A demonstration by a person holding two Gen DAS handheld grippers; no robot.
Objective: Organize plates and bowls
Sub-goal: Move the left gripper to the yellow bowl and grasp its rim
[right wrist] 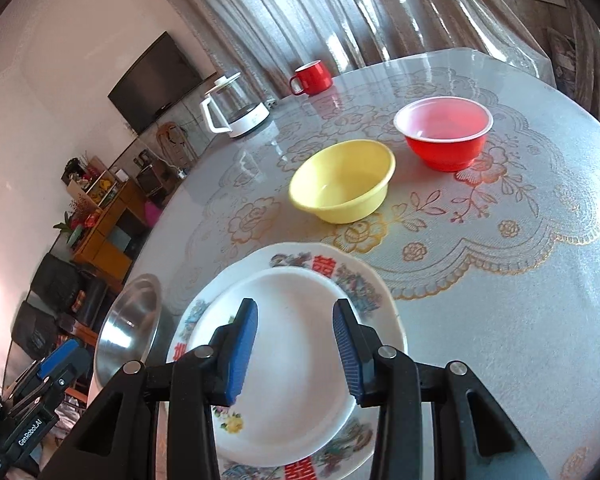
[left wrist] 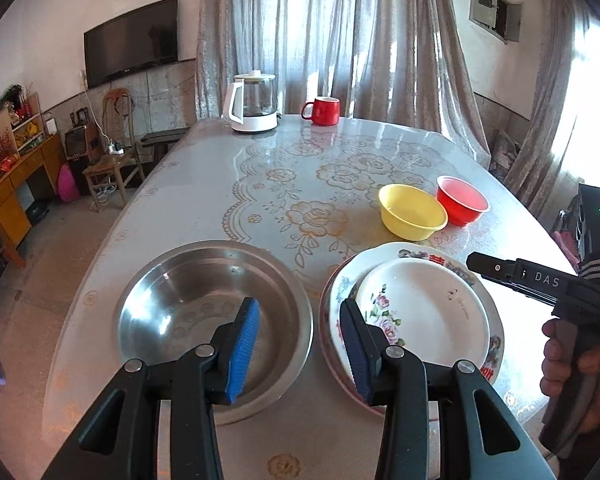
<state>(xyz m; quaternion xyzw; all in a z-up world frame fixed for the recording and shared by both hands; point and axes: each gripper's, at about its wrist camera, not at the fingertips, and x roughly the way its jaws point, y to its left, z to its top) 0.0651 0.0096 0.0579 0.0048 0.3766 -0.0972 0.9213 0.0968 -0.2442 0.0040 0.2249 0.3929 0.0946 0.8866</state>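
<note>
A small white floral plate [left wrist: 424, 312] lies on a larger patterned plate [left wrist: 452, 266] at the table's near edge; they also show in the right wrist view, the small plate [right wrist: 296, 344] on the large one [right wrist: 364, 280]. A steel bowl [left wrist: 180, 300] sits to their left. A yellow bowl [right wrist: 342, 186] and a red bowl [right wrist: 444, 136] stand farther back. My left gripper [left wrist: 300, 336] is open and empty above the gap between steel bowl and plates. My right gripper [right wrist: 294, 344] is open and empty above the small plate.
A white kettle [left wrist: 254, 102] and a red mug [left wrist: 324, 110] stand at the far edge of the table [left wrist: 300, 184], which has a flowered cover. Curtains hang behind. A chair [left wrist: 114, 160] and wooden cabinet [left wrist: 16, 176] stand on the floor to the left.
</note>
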